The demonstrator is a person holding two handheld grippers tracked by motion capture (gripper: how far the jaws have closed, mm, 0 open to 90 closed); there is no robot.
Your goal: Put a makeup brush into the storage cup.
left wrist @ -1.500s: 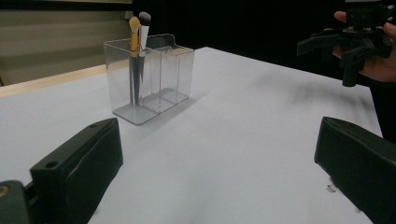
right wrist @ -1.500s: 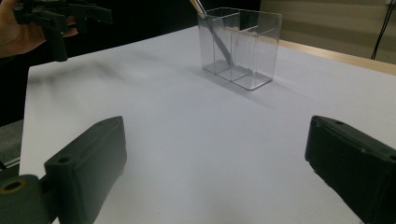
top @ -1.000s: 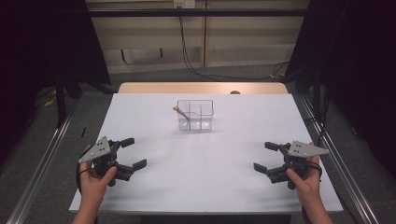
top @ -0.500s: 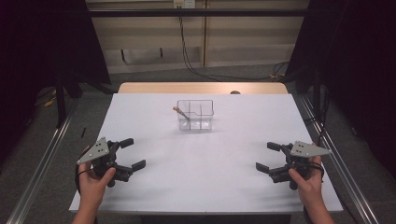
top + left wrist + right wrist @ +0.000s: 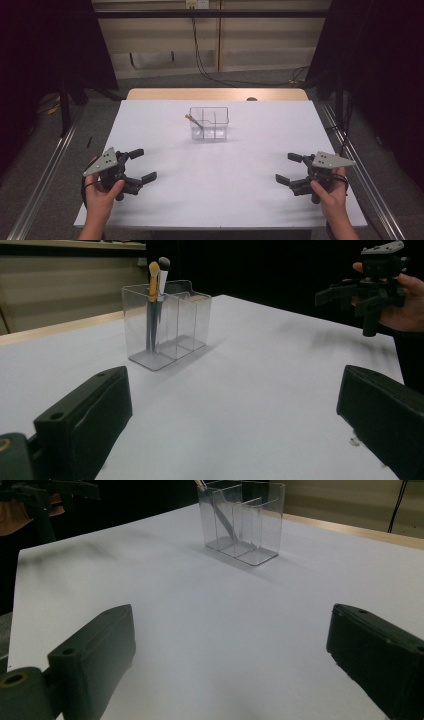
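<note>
Resting low near the front corners of the table [image 5: 165, 210]: left gripper [image 5: 139, 165], jaws spread wide, holding nothing; right gripper [image 5: 289, 167], jaws likewise spread wide and holding nothing. Both point inward and forward toward the middle, probably a ready stance with each hand the same reach from the work.

Item ahead: clear box [image 5: 209, 123], divided into compartments, upright on the white surface, centred and toward the far side, well apart from both grippers. Contents: brushes [image 5: 155, 300], two by the left gripper view, leaning in the end compartment at the box's left; handles rise above the rim, which should leave them easy to pinch from above.

Open room: bare white surface between grippers and box. Far edge lies behind the box; side edges lie just outside each hand.
</note>
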